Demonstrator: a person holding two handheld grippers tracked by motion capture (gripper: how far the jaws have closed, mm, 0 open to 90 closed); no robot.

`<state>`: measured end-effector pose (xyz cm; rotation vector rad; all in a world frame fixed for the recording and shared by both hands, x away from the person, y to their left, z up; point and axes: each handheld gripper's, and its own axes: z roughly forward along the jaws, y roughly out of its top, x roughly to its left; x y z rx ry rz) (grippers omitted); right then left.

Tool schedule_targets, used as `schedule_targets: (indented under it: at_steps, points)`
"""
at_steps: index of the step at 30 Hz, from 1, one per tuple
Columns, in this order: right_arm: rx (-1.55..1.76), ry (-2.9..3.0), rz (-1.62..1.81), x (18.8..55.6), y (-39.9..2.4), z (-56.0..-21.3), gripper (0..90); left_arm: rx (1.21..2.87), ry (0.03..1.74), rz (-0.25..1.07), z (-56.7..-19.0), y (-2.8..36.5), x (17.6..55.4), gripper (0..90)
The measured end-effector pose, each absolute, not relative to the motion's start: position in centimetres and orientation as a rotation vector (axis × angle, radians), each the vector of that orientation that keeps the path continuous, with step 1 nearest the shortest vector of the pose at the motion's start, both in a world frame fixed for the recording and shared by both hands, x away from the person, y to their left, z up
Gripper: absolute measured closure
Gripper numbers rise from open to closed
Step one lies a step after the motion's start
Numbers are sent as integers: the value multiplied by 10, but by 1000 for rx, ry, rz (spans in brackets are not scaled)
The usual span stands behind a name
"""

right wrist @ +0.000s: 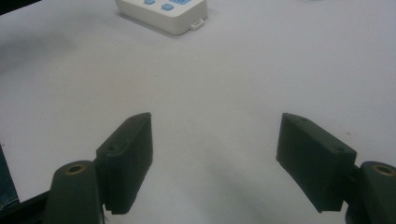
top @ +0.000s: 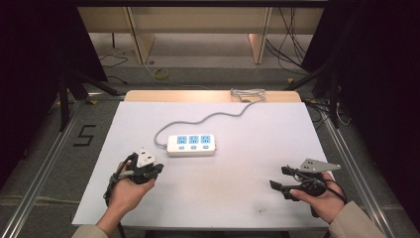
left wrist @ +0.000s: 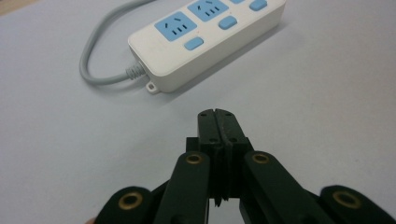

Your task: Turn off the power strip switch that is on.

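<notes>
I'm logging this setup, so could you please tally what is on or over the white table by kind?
Power strip, white with blue sockets: 1
Grey cable of the strip: 1
Hand-held tools: 2, the left tool shut, the right tool open
Total: 4

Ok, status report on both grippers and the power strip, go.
Left hand-held gripper shut, empty, near the power strip. Right hand-held gripper open, empty, farther off. Strip flat mid-table, sockets up, nothing plugged in, cord trailing to far edge. Nothing in the way.
</notes>
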<state>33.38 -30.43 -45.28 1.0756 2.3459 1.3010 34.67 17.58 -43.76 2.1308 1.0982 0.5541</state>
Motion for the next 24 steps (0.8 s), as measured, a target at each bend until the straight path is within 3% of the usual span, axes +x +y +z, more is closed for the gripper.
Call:
schedule_targets:
  at_steps: [24]
  points:
    - [1078,2347,1303,335,-304,-454,276,2134,1139,524,-431,173,369,900]
